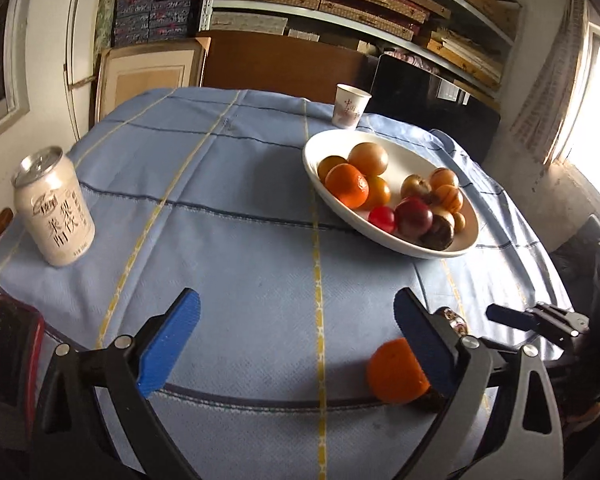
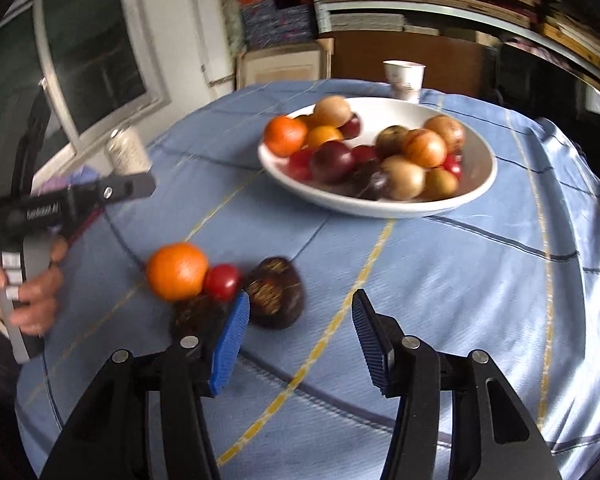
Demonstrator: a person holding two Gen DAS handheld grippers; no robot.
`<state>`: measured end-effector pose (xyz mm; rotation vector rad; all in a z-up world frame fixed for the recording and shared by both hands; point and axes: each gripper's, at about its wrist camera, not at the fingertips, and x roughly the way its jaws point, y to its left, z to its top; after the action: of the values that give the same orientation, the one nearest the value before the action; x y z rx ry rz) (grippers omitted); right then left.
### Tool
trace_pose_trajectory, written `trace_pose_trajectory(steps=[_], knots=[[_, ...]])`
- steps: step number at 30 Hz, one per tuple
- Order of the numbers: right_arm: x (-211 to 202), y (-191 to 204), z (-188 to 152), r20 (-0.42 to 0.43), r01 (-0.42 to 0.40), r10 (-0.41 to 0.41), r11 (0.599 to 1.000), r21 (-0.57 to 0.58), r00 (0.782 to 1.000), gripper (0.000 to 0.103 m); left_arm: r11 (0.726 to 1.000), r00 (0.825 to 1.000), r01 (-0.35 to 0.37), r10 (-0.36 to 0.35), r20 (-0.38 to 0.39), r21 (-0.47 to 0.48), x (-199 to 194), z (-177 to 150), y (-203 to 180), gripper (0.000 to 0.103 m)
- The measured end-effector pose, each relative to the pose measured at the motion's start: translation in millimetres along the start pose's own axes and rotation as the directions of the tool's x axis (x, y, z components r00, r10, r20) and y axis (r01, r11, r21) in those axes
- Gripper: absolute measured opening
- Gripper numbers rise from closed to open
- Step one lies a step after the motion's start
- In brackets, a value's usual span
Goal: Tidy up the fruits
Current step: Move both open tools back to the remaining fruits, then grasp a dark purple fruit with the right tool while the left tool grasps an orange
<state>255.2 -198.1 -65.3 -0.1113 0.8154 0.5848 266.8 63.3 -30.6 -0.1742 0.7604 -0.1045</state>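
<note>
Fruit bowl (image 2: pixel 476 192) on the blue tablecloth (image 1: pixel 236 248).
Left gripper (image 1: pixel 296 340) and right gripper (image 2: pixel 300 340) had jaws apart, empty; an orange (image 2: pixel 177 271) lay beside them.

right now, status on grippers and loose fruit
Both hand-held grippers, left and right, open, empty. Orange, red fruit, dark fruit outside bowl. Path clear.

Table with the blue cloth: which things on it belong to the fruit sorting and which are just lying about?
Job: white bowl of fruit; loose orange, red fruit, dark fruit.
Lying about: drink can, paper cup.
</note>
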Motion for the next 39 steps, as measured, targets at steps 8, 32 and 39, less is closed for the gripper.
trace_pose_trajectory(steps=[8, 32, 39], knots=[[6.9, 3.8, -3.3, -0.046, -0.013, 0.013, 1.000, -0.007, 0.999, 0.054, 1.000, 1.000, -0.019, 0.019, -0.005, 0.012, 1.0, -2.9, -1.5, 0.096], [14.7, -24.3, 7.6, -0.029, 0.011, -0.007, 0.990, 0.140, 1.000, 0.043, 0.979, 0.987, 0.154, -0.145, -0.073, 0.135, -4.9, -12.5, -29.2, 0.096], [20.8, -25.5, 5.3, -0.054, 0.014, -0.006, 0.988, 0.152, 0.999, 0.043, 0.954, 0.961, 0.242, -0.211, -0.176, 0.175, 8.3, -26.7, -49.5, 0.078]])
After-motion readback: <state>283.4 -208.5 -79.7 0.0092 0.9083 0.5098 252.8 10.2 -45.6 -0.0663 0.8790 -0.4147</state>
